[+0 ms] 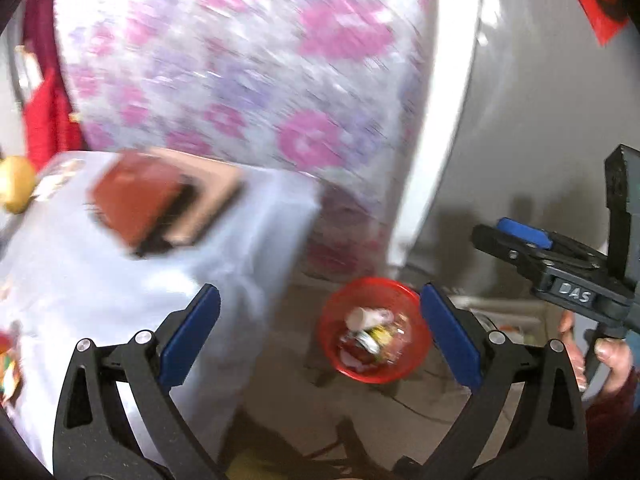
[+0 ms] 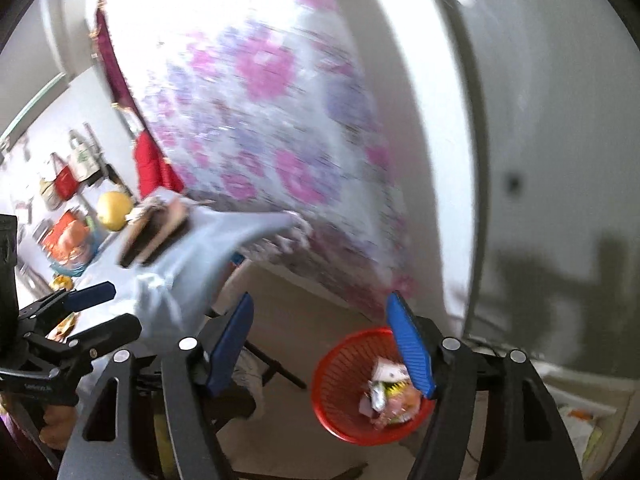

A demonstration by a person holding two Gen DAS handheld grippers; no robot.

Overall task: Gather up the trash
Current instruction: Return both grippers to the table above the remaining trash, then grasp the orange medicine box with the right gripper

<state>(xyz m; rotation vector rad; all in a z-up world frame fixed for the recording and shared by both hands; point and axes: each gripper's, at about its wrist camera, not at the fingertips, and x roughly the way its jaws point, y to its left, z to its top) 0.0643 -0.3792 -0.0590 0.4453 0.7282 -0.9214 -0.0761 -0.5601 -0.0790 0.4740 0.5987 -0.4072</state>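
Left wrist view: my left gripper [image 1: 320,332] has its fingers [image 1: 192,336] spread wide w/ nothing between them. The red bin [image 1: 374,330] sits on the floor, below and fwd of the tips, closer to the right finger than the left, and it's already got wrappers and crumpled scraps inside. The desk [image 1: 100,272], under a pale cloth, fills the left side of the frame; a brown box [image 1: 136,204] lies on it, and a yellow fruit [image 1: 14,190] is at the far left edge. The right gripper [image 1: 516,246] pokes in from the right, well above the bin; from here I can't judge its gap.

Right wrist view: the right gripper's fingers [image 2: 410,344] are wide too, empty. Bin shows just under the right finger, partly hidden by it. The left gripper sits at the lower left, over the desk edge, fingers apart.

My read: both hands are empty and up over the bin, so the drop looks done. Next piece of trash, if any is left, would be back on the desk to the left, so the left hand is nearer. Heavy blur here; I can't pick out a specific bit of trash on the desk, so no long axis to call.
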